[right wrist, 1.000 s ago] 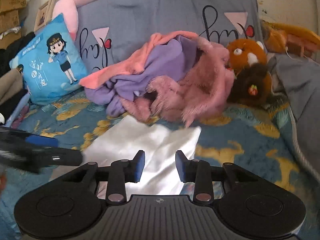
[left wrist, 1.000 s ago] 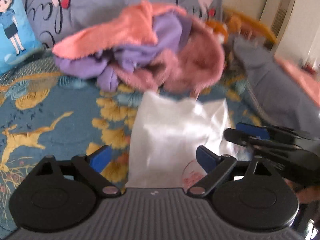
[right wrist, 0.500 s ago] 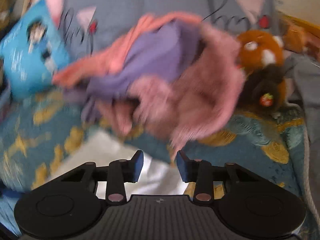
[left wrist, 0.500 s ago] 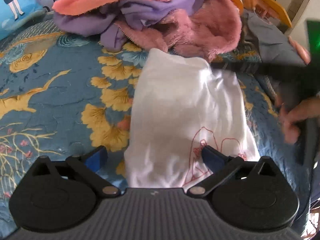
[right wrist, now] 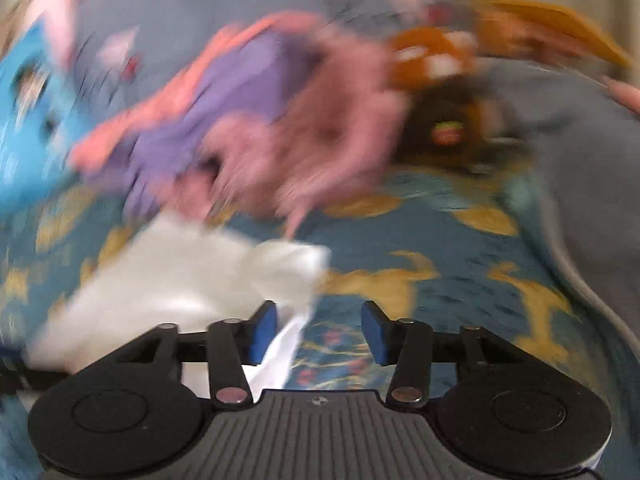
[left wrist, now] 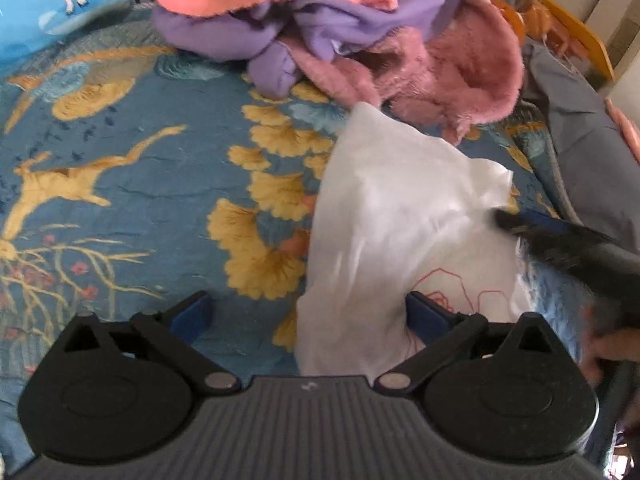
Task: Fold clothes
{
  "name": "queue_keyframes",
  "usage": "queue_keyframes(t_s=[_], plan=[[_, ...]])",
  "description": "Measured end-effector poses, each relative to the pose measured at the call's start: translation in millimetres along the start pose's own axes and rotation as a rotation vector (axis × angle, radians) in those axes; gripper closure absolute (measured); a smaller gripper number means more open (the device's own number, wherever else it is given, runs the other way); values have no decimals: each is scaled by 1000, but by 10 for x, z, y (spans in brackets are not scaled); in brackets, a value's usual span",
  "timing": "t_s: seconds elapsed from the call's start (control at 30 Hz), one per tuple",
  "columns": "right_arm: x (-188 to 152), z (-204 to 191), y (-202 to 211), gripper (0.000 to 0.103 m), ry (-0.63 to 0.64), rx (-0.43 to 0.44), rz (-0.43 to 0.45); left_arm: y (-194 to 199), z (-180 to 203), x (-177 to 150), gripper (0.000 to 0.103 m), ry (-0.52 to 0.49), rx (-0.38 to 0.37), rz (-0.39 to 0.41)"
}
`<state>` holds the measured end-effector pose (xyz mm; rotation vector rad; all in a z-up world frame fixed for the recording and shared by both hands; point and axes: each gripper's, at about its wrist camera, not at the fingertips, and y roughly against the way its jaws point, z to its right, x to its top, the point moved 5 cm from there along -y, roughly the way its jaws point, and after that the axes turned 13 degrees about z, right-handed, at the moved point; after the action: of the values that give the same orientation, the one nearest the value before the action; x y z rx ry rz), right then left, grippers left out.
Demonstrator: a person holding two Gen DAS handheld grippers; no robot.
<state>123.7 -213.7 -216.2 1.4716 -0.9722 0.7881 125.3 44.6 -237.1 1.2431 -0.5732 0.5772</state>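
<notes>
A folded white garment with a red line drawing at its near end lies on the blue bedspread. My left gripper stands wide open over the garment's near left edge. Its right pad rests by the cloth and its left pad is over bare bedspread. My right gripper comes in from the right at the garment's far right corner. In the blurred right wrist view, the right gripper is opening; the white garment has one edge hanging loose beside the left pad, unpressed.
A heap of pink fuzzy, purple and coral clothes lies just beyond the garment. A blue cartoon cushion is at the far left, a grey blanket along the right, and an orange plush toy behind. A hand holds the right gripper.
My left gripper has sunk toward the bed and tipped downward, so the white garment now sits to its right. The right gripper's jaws have widened, and it swung to the garment's right corner.
</notes>
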Motion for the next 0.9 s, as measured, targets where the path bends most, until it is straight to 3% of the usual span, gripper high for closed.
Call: queue_keyframes(t_s=[0.1, 0.2, 0.23, 0.27, 0.3, 0.33, 0.5, 0.67, 0.77, 0.83, 0.9], plan=[[-31, 123, 263, 58, -132, 43, 10, 26, -25, 45, 0, 7, 21, 25], [-179, 66, 429, 58, -206, 175, -42, 100, -68, 106, 1, 14, 36, 67], [-247, 41, 445, 62, -237, 208, -70, 124, -79, 121, 1, 20, 35, 78], [-321, 16, 443, 69, -269, 235, -105, 144, -92, 135, 1, 26, 34, 87], [-395, -10, 443, 100, -301, 262, -140, 152, -106, 143, 1, 28, 39, 89], [-424, -15, 475, 102, -321, 265, -139, 147, -117, 141, 1, 32, 43, 87], [-437, 31, 740, 102, -383, 201, -22, 121, -193, 136, 1, 42, 87, 83], [-510, 29, 685, 100, -295, 135, -111, 37, -332, 112, 1, 99, 125, 56], [-341, 110, 728, 84, -301, 100, -37, 163, -330, 187, 1, 78, 145, 132], [-171, 152, 724, 62, -279, 98, 45, 243, -294, 241, 1, 68, 127, 185], [-7, 160, 577, 62, -212, 87, 69, 279, -243, 275, 1, 82, 67, 207]])
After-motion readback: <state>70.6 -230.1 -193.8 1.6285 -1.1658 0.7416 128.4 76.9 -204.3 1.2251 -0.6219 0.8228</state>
